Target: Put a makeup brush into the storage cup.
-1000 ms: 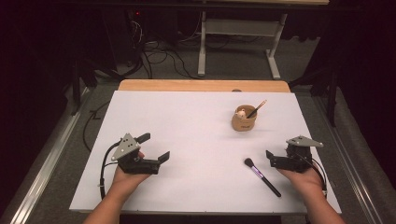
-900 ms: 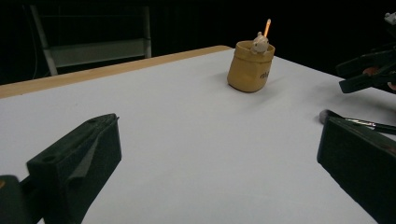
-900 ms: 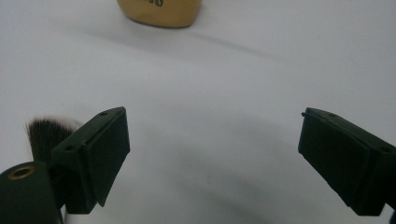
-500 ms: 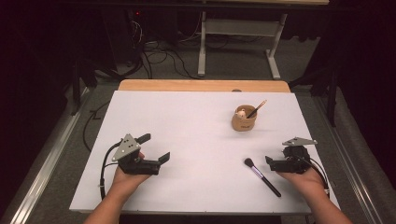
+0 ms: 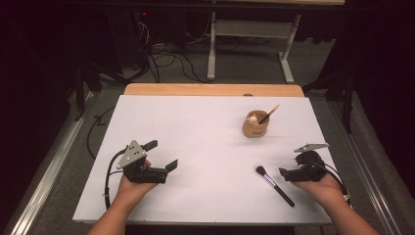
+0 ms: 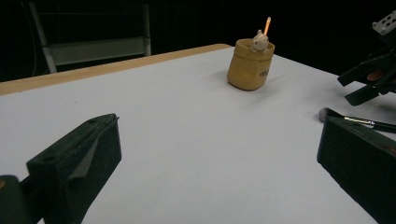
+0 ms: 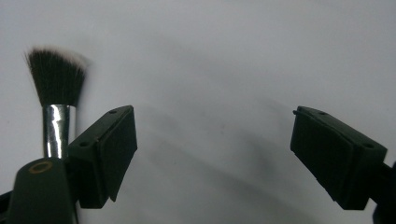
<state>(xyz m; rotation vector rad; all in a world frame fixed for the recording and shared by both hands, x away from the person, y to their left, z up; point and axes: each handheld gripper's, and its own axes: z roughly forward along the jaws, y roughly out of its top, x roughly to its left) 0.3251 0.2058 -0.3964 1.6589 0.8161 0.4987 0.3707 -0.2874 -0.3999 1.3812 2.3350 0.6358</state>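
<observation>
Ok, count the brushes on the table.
2. One brush lies flat on the table, just left of the right gripper. Another stands in the cup, its handle sticking out; the cup may hide more.

I am carrying two black grippers. My left gripper is wearing a grey three-cornered plate and trailing a looping black cable; my right gripper is showing blocky jaws with small screw holes. My forearms are going sleeveless.
</observation>
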